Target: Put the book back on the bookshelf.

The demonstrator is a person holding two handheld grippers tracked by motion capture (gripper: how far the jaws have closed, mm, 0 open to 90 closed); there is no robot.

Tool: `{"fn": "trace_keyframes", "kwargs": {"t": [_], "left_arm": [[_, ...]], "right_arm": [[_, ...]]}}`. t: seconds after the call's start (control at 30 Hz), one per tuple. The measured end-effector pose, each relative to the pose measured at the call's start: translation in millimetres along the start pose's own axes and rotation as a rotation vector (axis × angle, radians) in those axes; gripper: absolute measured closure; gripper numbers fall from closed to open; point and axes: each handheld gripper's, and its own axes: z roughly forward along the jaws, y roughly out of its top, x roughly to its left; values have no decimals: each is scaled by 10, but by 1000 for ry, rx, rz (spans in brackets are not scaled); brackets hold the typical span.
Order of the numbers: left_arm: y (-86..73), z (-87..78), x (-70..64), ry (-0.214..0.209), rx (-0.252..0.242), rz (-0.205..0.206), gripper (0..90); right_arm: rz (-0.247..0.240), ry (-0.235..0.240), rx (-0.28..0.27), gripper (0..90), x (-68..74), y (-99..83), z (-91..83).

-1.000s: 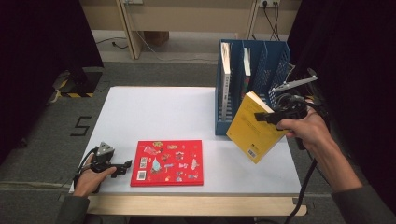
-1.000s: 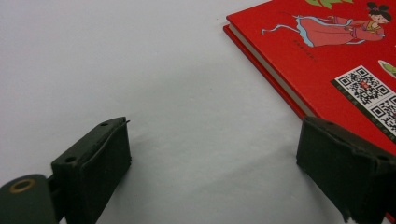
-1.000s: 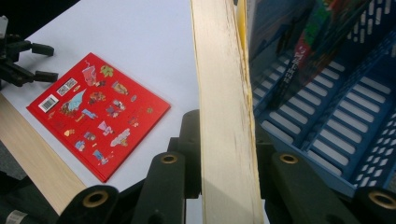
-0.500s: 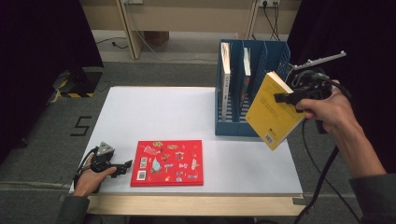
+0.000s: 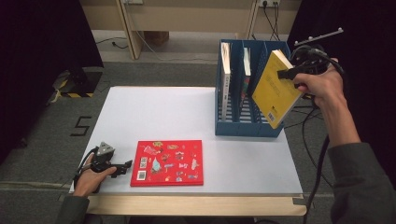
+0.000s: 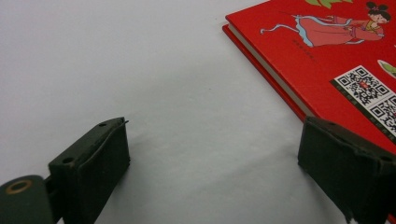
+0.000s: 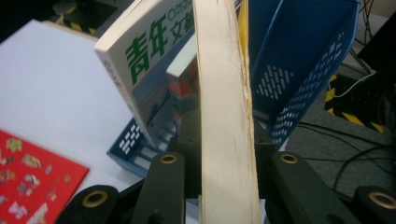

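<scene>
White table [image 5: 154,116]: one red book [image 5: 167,162], one yellow book [image 5: 275,88] in right hand-held gripper [image 5: 290,73].

The right tool [image 5: 290,72] grips a yellow book [image 5: 275,91] by its upper edge and holds it tilted in the air, over the right end of the blue file rack [image 5: 243,123]. Two other books stand upright in the rack's left compartments (a white-spined one [image 5: 226,70] and a thinner one [image 5: 246,70]). A red picture book [image 5: 168,162] lies flat near the front of the white surface [image 5: 154,112]. Just beside its left edge, the left tool [image 5: 122,165] rests on the surface in the person's hand, its tips pointing at the book.
</scene>
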Motion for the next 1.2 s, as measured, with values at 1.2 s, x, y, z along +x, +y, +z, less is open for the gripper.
{"fn": "trace_keyframes", "kwargs": {"t": [1.2], "left_arm": [[4,6,-4,-1,4,5,62]], "right_arm": [[301,-10,-113,738,-186,237,827]]}}
